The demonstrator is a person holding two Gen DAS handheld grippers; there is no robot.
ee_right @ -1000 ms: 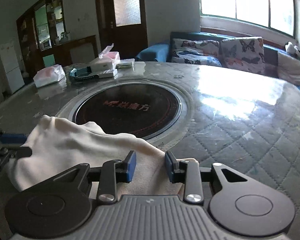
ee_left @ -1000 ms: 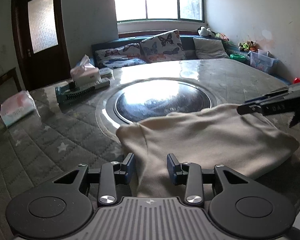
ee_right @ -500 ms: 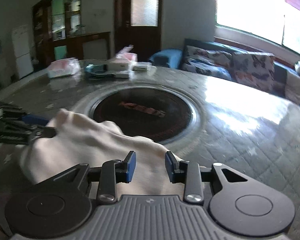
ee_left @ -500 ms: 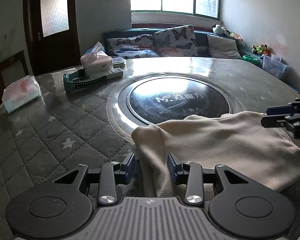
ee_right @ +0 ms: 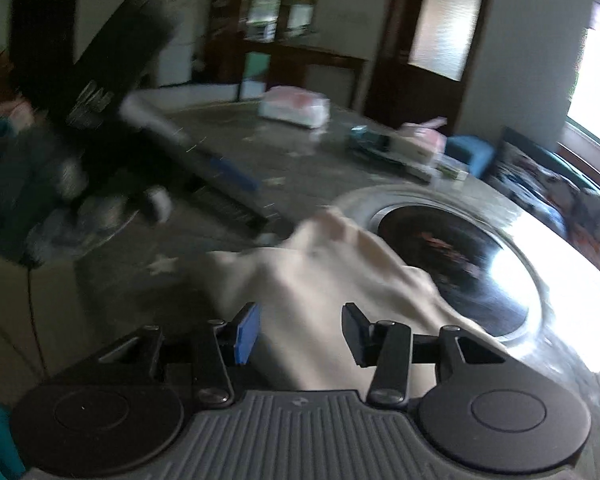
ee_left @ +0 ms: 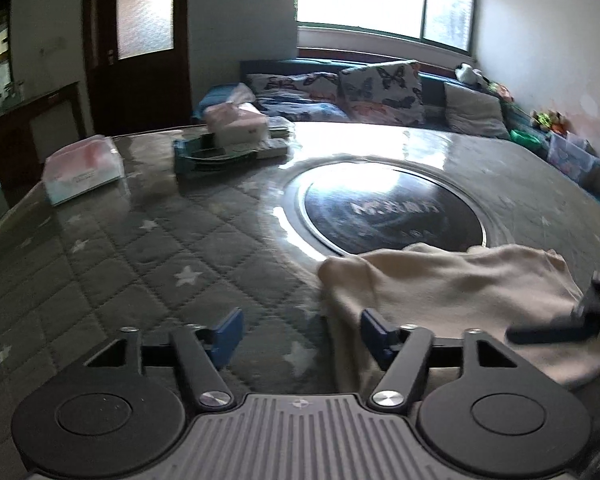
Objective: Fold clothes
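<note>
Jaws newly spread; cloth (ee_left: 452,292) motion-blurred.

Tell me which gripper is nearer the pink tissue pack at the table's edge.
Left. The left gripper hangs open over the quilted cover on the same side as the pink tissue pack; the right gripper is open over the cream garment, farther away.

The left gripper (ee_left: 300,330) had its jaws spread wide, nothing between its blue pads (ee_left: 229,330). The right gripper (ee_right: 300,330) also stood with jaws parted; its own view was blurred, the left gripper at far left
</note>
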